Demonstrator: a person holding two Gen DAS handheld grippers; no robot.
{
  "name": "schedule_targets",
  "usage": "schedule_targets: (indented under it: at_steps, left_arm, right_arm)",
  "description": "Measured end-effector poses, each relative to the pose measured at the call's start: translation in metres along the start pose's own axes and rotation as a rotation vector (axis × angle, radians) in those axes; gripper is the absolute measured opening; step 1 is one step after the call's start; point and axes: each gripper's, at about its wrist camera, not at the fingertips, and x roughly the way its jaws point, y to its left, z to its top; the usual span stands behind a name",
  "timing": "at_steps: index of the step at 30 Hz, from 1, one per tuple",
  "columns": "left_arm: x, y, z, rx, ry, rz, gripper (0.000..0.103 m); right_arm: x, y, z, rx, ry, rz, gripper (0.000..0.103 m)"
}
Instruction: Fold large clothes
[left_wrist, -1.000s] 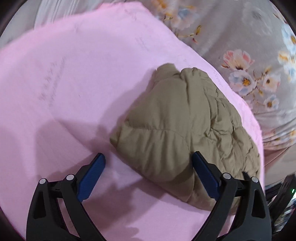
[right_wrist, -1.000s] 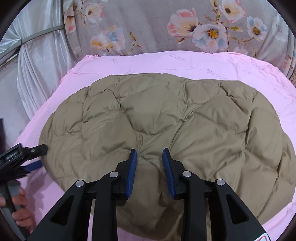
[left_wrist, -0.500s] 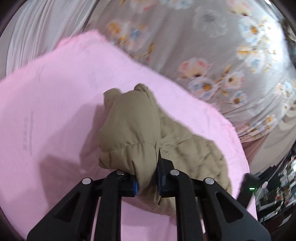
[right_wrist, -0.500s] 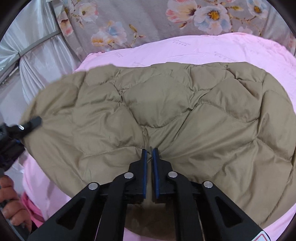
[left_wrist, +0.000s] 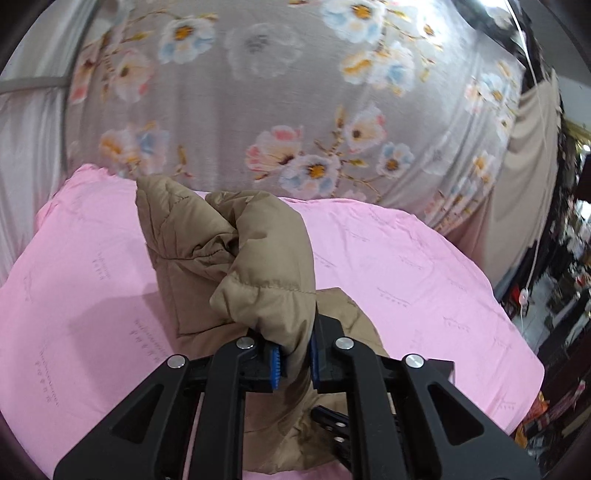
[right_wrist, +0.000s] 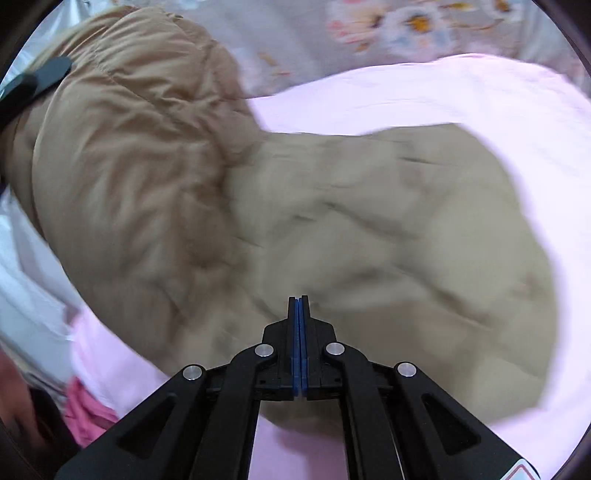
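Pinching a bunched fold of the tan puffer jacket (left_wrist: 258, 266), the left gripper (left_wrist: 294, 360) has its blue pads narrowed hard onto the padded cloth and holds that end raised above the pink sheet (left_wrist: 406, 280). The right gripper (right_wrist: 299, 347) has its jaws pressed fully together low over the jacket's near edge; the blurred wrist view does not show clearly whether any cloth is caught between them, though only a thin layer could be. The rest of the jacket lies spread on the sheet just beyond, with the lifted end standing up at the left of that view.

This looks like the first fold being started: one end picked up, ready to be carried over the body of the jacket. The next move probably calls for laying the raised part across evenly while the near edge stays pinned.

The sheet covers a bed; behind it hangs a grey floral curtain (left_wrist: 295, 110), with cluttered room edges at the far right.
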Motion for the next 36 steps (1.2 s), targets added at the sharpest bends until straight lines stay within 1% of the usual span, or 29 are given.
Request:
schedule_targets:
  at_steps: [1, 3, 6, 8, 9, 12, 14, 15, 17, 18, 20, 22, 23, 24, 25, 26, 27, 28, 29, 30, 31, 32, 34, 35, 36]
  left_arm:
    - [0.003, -0.007, -0.001, 0.012, 0.006, -0.012, 0.01]
    - [0.015, -0.029, -0.005, 0.043, 0.029, -0.044, 0.01]
    - [0.033, -0.063, -0.017, 0.098, 0.087, -0.09, 0.01]
    - [0.045, -0.08, -0.027, 0.136, 0.127, -0.105, 0.01]
    - [0.055, -0.09, -0.035, 0.154, 0.161, -0.114, 0.01]
    - [0.077, -0.105, -0.056, 0.172, 0.243, -0.128, 0.01]
    - [0.09, -0.112, -0.07, 0.179, 0.291, -0.134, 0.01]
    - [0.098, -0.117, -0.081, 0.189, 0.318, -0.13, 0.01]
    - [0.107, -0.125, -0.096, 0.202, 0.356, -0.122, 0.011]
    - [0.111, -0.127, -0.102, 0.204, 0.371, -0.118, 0.011]
    - [0.115, -0.128, -0.11, 0.205, 0.393, -0.112, 0.013]
    - [0.108, -0.123, -0.109, 0.181, 0.394, -0.125, 0.015]
    - [0.101, -0.118, -0.105, 0.169, 0.393, -0.135, 0.019]
    - [0.096, -0.114, -0.102, 0.156, 0.392, -0.149, 0.026]
    - [0.088, -0.107, -0.096, 0.132, 0.391, -0.173, 0.032]
    - [0.079, -0.1, -0.09, 0.103, 0.387, -0.2, 0.05]
    - [0.071, -0.093, -0.085, 0.08, 0.375, -0.213, 0.067]
    - [0.062, -0.086, -0.079, 0.056, 0.348, -0.213, 0.072]
    - [0.049, -0.075, -0.069, 0.033, 0.308, -0.204, 0.076]
    - [0.042, -0.067, -0.062, 0.021, 0.281, -0.198, 0.076]
    - [0.035, -0.057, -0.054, 0.005, 0.252, -0.182, 0.076]
    - [0.029, -0.047, -0.046, -0.01, 0.226, -0.158, 0.076]
    - [0.024, -0.024, -0.027, -0.03, 0.177, -0.085, 0.076]
    - [0.025, -0.011, -0.017, -0.041, 0.159, -0.021, 0.076]
    - [0.027, -0.001, -0.009, -0.052, 0.147, 0.014, 0.076]
  right_arm:
    - [0.002, -0.008, -0.006, 0.022, 0.016, 0.005, 0.002]
    - [0.012, -0.023, -0.016, 0.078, 0.032, 0.069, 0.002]
    - [0.011, -0.033, -0.017, 0.119, 0.007, 0.145, 0.001]
    - [-0.001, -0.048, -0.019, 0.158, -0.014, 0.201, 0.001]
    - [-0.009, -0.057, -0.02, 0.175, -0.029, 0.204, 0.001]
    - [-0.035, -0.084, -0.02, 0.219, -0.074, 0.171, 0.001]
    - [-0.056, -0.1, -0.023, 0.234, -0.107, 0.091, 0.002]
    - [-0.068, -0.106, -0.024, 0.229, -0.128, 0.028, 0.007]
    - [-0.085, -0.112, -0.024, 0.211, -0.163, -0.052, 0.009]
    - [-0.094, -0.114, -0.024, 0.206, -0.183, -0.081, 0.009]
    - [-0.106, -0.118, -0.02, 0.205, -0.213, -0.099, 0.009]
    - [-0.114, -0.121, -0.012, 0.204, -0.246, -0.103, 0.009]
    - [-0.117, -0.125, -0.005, 0.201, -0.261, -0.104, 0.009]
    - [-0.122, -0.123, 0.001, 0.197, -0.278, -0.104, 0.01]
    - [-0.131, -0.129, 0.005, 0.196, -0.291, -0.097, 0.012]
    - [-0.139, -0.135, 0.007, 0.195, -0.307, -0.084, 0.014]
    - [-0.143, -0.132, 0.018, 0.191, -0.326, -0.066, 0.019]
    - [-0.145, -0.129, 0.029, 0.187, -0.34, -0.054, 0.029]
    - [-0.15, -0.125, 0.043, 0.18, -0.356, -0.042, 0.034]
    - [-0.153, -0.119, 0.053, 0.168, -0.371, -0.03, 0.041]
    - [-0.154, -0.111, 0.065, 0.154, -0.383, -0.015, 0.045]
    - [-0.155, -0.103, 0.077, 0.14, -0.39, -0.001, 0.048]
    - [-0.156, -0.087, 0.094, 0.131, -0.402, 0.019, 0.058]
    - [-0.153, -0.077, 0.106, 0.137, -0.408, 0.026, 0.06]
    - [-0.149, -0.075, 0.121, 0.152, -0.411, 0.04, 0.063]
